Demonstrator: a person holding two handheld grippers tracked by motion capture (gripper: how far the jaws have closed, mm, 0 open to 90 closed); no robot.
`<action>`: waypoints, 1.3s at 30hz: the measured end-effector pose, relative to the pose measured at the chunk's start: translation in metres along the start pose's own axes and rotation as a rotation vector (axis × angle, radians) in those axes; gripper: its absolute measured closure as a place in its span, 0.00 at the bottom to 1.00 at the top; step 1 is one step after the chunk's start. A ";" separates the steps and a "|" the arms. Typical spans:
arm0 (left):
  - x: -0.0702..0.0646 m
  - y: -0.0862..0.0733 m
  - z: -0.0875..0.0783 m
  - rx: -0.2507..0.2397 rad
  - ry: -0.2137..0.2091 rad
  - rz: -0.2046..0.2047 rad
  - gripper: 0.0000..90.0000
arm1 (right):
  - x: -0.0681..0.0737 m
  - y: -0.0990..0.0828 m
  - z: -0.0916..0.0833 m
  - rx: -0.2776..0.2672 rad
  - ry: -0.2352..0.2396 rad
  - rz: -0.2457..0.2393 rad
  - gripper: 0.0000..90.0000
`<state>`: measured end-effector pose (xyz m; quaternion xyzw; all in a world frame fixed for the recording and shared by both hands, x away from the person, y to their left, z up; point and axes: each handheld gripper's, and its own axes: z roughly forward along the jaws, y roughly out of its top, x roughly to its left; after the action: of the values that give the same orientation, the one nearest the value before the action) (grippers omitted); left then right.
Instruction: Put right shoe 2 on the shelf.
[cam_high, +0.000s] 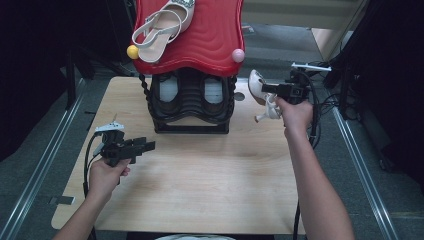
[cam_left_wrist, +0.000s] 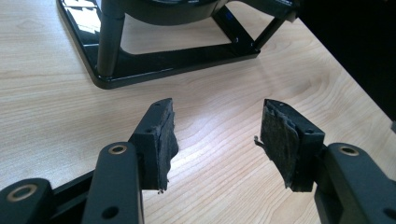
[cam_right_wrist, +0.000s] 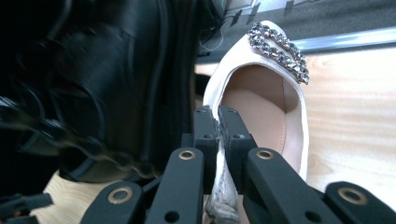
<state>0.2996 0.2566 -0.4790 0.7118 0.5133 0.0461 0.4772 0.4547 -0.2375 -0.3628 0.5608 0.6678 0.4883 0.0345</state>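
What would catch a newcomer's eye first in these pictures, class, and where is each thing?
The bright red top of the black shoe rack at the far side of the table stands out first, with a white sandal lying on it. To the rack's right, the right tongs are shut on the side edge of a second, jewelled white shoe, held above the table. The left tongs stand open over bare wood.

A light wooden table (cam_high: 200, 185) with rounded corners stands on grey carpet floor (cam_high: 30, 165). 2 metal rails (cam_high: 40, 165) run along the floor, 1 past each side edge of the table. Dark drapes (cam_high: 30, 60) close off both sides. Beyond the far edge stands pale wooden furniture (cam_high: 325, 35). Light glares softly on the tabletop.
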 end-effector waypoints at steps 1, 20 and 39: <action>0.000 0.000 0.000 -0.001 0.002 0.003 0.50 | 0.003 0.004 -0.002 0.000 0.002 0.004 0.99; -0.002 0.000 0.000 -0.001 -0.013 0.002 0.50 | 0.067 0.083 -0.041 -0.066 0.021 -0.049 0.98; -0.002 0.000 0.002 0.007 -0.024 -0.003 0.49 | 0.159 0.153 -0.081 -0.143 0.024 -0.142 0.98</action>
<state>0.2997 0.2541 -0.4792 0.7132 0.5088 0.0353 0.4808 0.4576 -0.1788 -0.1349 0.5023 0.6695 0.5378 0.1009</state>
